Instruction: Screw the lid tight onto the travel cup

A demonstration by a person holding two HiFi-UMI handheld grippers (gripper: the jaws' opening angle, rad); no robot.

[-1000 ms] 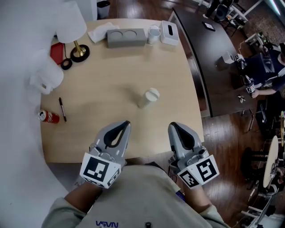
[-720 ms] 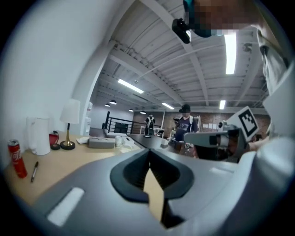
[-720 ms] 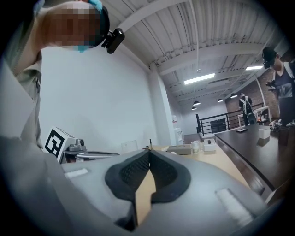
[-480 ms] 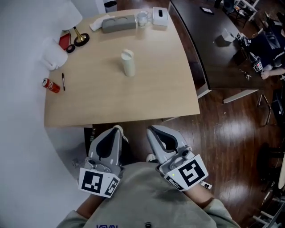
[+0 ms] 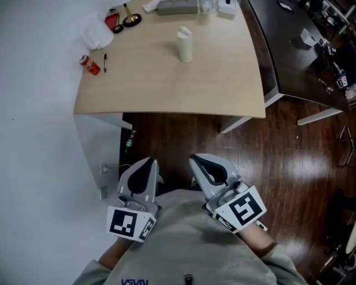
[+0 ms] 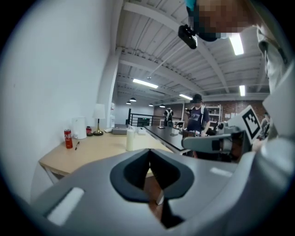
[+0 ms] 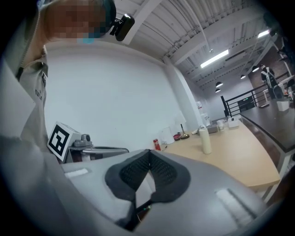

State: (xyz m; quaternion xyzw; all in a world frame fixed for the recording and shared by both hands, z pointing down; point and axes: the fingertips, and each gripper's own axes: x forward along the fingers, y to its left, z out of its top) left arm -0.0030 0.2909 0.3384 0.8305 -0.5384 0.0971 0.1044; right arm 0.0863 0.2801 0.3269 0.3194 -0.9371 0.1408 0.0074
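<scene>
The cream travel cup stands upright with its lid on, near the far middle of the light wooden table. It also shows in the left gripper view as the cup and in the right gripper view as the cup. My left gripper and right gripper hover close to my body over the wooden floor, well short of the table's front edge. The left gripper and the right gripper are both shut with nothing between the pads.
A red soda can, a pen and a white jug sit at the table's left edge. A lamp base and a grey tray stand at the back. A dark table lies to the right.
Both grippers and the head camera have drawn back from the table. The table and cup now lie farther off, at the top of the head view, with floor under the grippers.
</scene>
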